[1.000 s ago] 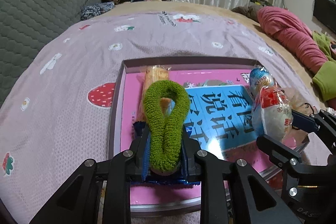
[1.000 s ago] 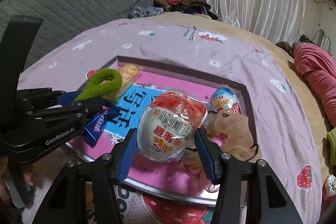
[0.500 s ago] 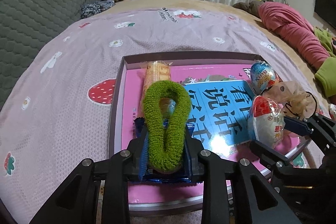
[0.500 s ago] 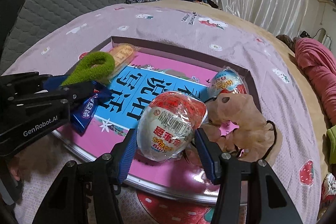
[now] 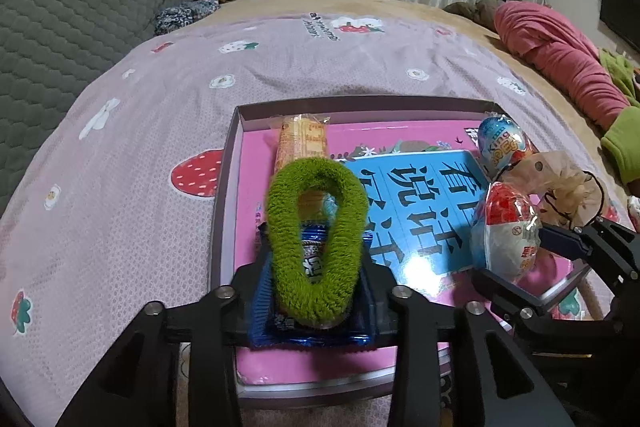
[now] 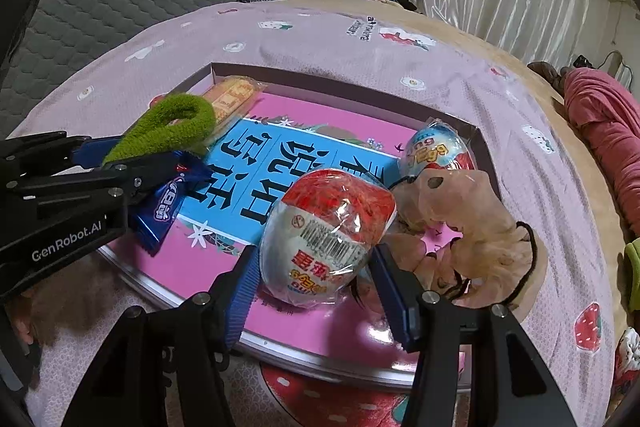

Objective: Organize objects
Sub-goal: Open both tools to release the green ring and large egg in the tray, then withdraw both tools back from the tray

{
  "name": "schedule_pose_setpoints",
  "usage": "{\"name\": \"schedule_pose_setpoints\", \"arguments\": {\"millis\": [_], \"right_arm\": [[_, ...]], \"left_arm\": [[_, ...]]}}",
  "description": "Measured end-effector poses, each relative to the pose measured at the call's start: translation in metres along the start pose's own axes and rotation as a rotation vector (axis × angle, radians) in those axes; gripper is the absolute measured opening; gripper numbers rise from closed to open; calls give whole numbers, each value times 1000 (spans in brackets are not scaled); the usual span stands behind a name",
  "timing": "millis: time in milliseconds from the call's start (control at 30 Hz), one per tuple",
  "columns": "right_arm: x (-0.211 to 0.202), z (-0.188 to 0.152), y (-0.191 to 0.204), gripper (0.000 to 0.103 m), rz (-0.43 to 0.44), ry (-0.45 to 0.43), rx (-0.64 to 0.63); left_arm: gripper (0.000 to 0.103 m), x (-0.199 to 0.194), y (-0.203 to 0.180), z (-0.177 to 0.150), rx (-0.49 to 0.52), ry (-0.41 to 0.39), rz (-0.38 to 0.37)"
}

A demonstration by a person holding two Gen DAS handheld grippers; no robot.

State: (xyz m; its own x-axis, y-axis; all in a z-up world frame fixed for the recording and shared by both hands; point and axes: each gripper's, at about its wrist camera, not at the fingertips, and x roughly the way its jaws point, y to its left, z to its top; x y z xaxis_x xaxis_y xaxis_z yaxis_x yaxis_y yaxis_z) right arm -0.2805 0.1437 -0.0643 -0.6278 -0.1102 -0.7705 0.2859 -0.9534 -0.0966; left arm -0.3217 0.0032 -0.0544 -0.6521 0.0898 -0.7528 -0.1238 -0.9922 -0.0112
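Left claw (image 5: 316,279), at the tray's near left corner: its jaws are opening, with a green fuzzy hair loop (image 5: 318,243) and a blue snack wrapper (image 5: 308,331) between them. From this claw's own camera the loop stands upright over the wrapper and hides most of it; from the right camera the wrapper (image 6: 168,203) shows its printed face hanging below the jaws, over the tray floor. Whether the pads touch the loop cannot be told.

Centre: one shallow tray (image 5: 224,179) with a pink floor and a blue printed panel (image 5: 420,211), lying on a purple bedspread (image 5: 120,167). One long biscuit packet (image 5: 302,143) lies along the left wall.

Right claw (image 6: 314,287): pinching one red-and-white wrapped egg (image 6: 326,231) just above the tray's near right part. A second egg, blue-topped (image 6: 438,151), rests in the far right corner. One tan ruffled hair tie (image 6: 476,227) lies over the right rim, touching the held egg; only the right camera shows all of it.

Count: two eggs, two hair ties, two packets. The blue panel and the pink floor behind it lie bare.
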Motion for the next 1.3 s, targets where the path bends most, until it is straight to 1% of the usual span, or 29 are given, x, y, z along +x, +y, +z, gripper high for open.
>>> {"name": "schedule_pose_setpoints", "arguments": {"millis": [167, 233, 333, 400, 500, 600, 633, 667, 733, 833, 967, 1100, 1300], "right_arm": [[0, 0, 1, 57, 6, 5, 0], [0, 0, 1, 59, 7, 5, 2], [0, 0, 0, 63, 6, 4, 6], [-1, 0, 0, 65, 8, 4, 9], [0, 0, 0, 68, 2, 9, 7], [-1, 0, 1, 69, -1, 9, 5], [-1, 0, 0, 69, 2, 7, 4], [-2, 0, 0, 70, 0, 3, 3], [-4, 1, 0, 73, -3, -1, 3], [-6, 1, -1, 74, 11, -6, 8], [-10, 1, 0, 75, 11, -7, 1], [-16, 2, 0, 76, 14, -20, 3], [-27, 5, 0, 76, 9, -48, 7]], "left_arm": [[52, 0, 0, -1, 2, 8, -9], [54, 0, -1, -1, 9, 15, -4], [62, 1, -3, -2, 22, 27, 4], [63, 2, -3, -2, 24, 31, 10], [68, 2, -2, -2, 22, 38, 13], [69, 1, 0, -2, 19, 41, 16], [76, 0, 1, -1, 18, 42, 17], [78, -1, 1, -1, 21, 39, 24], [78, -3, 0, 0, 27, 28, 38], [78, -7, 2, 1, 12, 26, 18], [79, -14, 4, 2, 8, 20, 18], [79, -21, 8, 4, -18, 11, -16], [80, -28, 9, 6, -20, -8, 5]]}}
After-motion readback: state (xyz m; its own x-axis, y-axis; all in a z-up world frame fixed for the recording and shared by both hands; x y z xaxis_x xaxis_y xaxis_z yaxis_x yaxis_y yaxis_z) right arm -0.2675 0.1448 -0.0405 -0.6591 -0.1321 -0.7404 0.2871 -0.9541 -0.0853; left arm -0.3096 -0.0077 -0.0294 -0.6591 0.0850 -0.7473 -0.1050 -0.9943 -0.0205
